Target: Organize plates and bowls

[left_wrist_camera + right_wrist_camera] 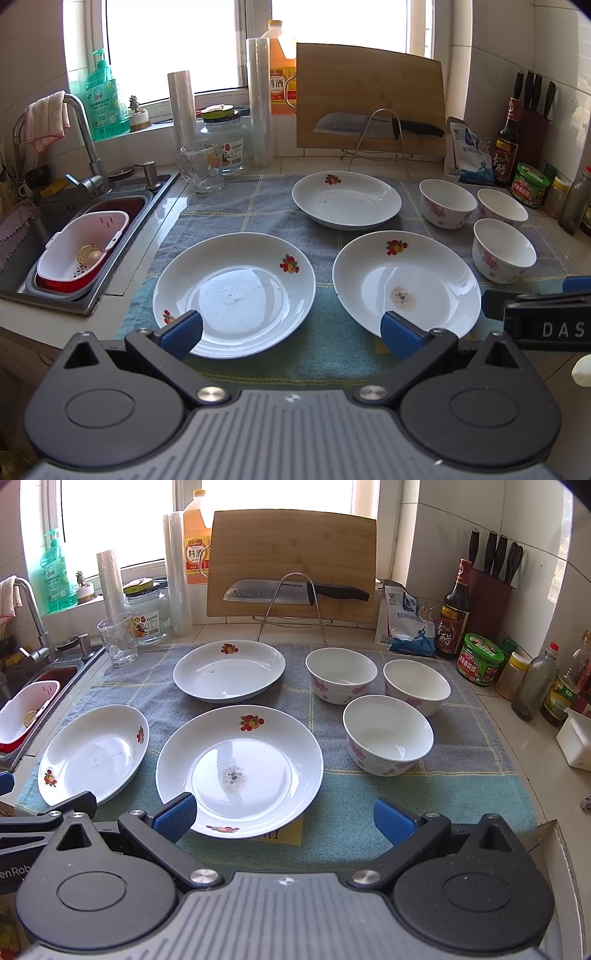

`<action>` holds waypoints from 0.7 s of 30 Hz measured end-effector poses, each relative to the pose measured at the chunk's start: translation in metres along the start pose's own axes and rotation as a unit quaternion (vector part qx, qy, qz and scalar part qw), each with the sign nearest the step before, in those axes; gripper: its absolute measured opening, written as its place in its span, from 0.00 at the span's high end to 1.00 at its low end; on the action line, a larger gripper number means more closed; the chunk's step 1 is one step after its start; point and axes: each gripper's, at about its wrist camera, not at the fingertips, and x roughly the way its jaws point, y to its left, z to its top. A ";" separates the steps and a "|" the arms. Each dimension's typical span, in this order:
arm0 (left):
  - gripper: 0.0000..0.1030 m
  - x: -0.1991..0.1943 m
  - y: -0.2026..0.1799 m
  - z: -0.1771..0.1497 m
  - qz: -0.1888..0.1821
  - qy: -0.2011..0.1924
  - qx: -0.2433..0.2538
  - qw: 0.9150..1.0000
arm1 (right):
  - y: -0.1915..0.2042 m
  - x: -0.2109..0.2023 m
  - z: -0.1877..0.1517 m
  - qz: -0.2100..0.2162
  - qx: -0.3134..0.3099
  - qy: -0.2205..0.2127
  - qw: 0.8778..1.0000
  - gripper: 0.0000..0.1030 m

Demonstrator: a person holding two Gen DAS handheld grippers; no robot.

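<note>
Three white plates with fruit prints lie apart on a blue-green towel (pixel 258 206): a near left plate (pixel 234 293) (pixel 94 753), a near middle plate (pixel 406 284) (pixel 240 771) with a stain in its centre, and a far plate (pixel 346 199) (pixel 229 670). Three white bowls with pink flowers stand upright to the right: (pixel 447 203) (pixel 341 679), (pixel 502 208) (pixel 416 686), (pixel 504 249) (pixel 388 734). My left gripper (pixel 291 334) is open and empty at the near edges of the two near plates. My right gripper (pixel 284 819) is open and empty by the middle plate's near rim.
A sink (pixel 74 236) with a pink colander lies left. A glass cup (pixel 201 170), jar, film rolls, oil jug, cutting board (pixel 369 96) and knife on a rack stand behind. Sauce bottles, jars and a knife block (pixel 487 602) line the right. A white box (pixel 576 742) sits at the right edge.
</note>
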 end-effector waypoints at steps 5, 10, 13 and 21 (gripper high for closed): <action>0.01 0.000 0.000 0.000 0.000 0.000 0.000 1.000 | -0.001 0.000 0.001 0.000 -0.001 -0.001 1.000 0.00; 0.01 0.000 -0.001 0.001 -0.001 -0.001 0.000 1.000 | -0.002 0.000 0.000 0.000 -0.001 -0.002 1.000 0.00; 0.01 0.000 -0.002 0.001 0.000 -0.002 0.000 1.000 | -0.002 -0.001 -0.001 0.000 -0.002 -0.002 1.000 0.00; 0.01 -0.001 -0.004 0.001 -0.001 -0.004 0.000 1.000 | -0.004 0.000 0.001 0.003 -0.001 -0.001 1.000 0.00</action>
